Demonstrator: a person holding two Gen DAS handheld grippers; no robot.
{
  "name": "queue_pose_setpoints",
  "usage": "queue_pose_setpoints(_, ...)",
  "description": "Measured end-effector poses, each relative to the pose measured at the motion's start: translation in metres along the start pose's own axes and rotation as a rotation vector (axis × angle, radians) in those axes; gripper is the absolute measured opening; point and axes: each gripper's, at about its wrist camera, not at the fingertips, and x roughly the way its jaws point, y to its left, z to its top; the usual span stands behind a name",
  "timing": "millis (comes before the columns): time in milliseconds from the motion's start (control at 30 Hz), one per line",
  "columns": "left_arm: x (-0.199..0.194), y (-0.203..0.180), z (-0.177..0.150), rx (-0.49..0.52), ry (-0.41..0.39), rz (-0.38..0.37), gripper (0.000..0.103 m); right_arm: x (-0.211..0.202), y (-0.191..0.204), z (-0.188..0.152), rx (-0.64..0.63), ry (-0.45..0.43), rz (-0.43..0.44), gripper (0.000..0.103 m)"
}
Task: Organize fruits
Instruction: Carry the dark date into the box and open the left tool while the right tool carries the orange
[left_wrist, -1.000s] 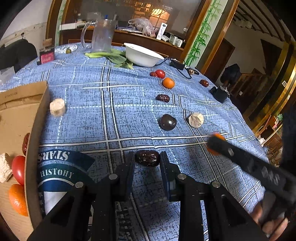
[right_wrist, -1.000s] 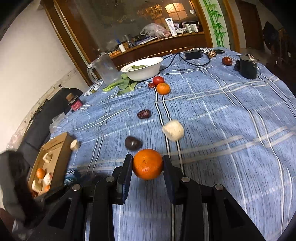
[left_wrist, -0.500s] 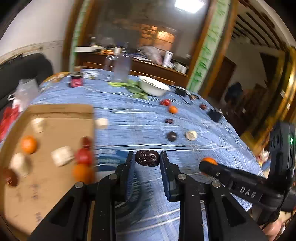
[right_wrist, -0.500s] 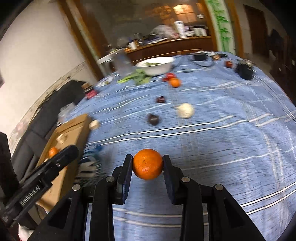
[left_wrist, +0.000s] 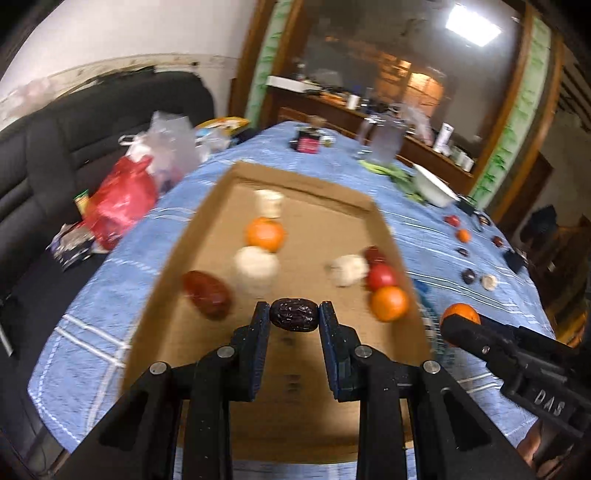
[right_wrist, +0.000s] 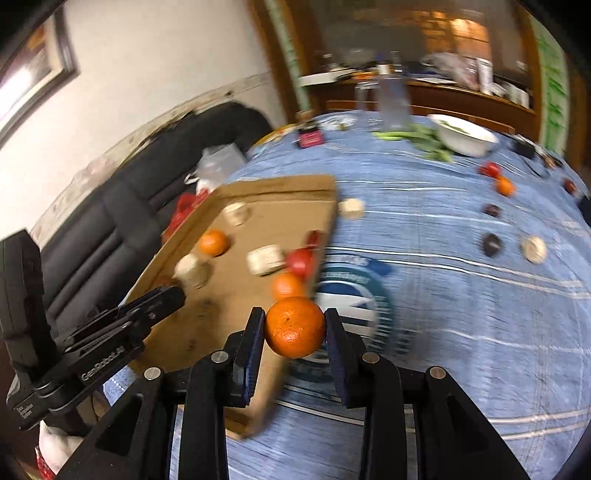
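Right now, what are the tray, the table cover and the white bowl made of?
Tray: cardboard, by its matte brown face and raw folded edges.
Table cover: woven cloth, seemingly, blue with pale plaid lines and a printed emblem.
White bowl: smooth, slightly glossy; plastic or ceramic, too blurred to tell.

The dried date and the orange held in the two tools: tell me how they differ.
The dried date in the left tool is dark brown, wrinkled and oblong; the orange in the right tool is bright, smooth-skinned and round. The date is smaller. It hangs over the cardboard tray; the orange is at the tray's edge. Both are clamped sideways between the pads.
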Motion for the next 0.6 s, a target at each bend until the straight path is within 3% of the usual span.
queue_pose_setpoints(167,0.006,0.02,0.0,-0.032,0.009,0.022,0.026,0.034,0.034,0.002,-0.099,0.043,-0.003,0.035)
queue_pose_setpoints(467,0.013,0.027,-0.001,-0.055,0.026,0.003,0.026,0.065,0.041,-0.001,-0.125,0.114,-0.009,0.036)
queue_pose_setpoints(600,0.009,0.028,0.0,-0.073,0.018,-0.016,0.034,0.064,0.045,-0.002,-0.142,0.112,-0.016,0.036)
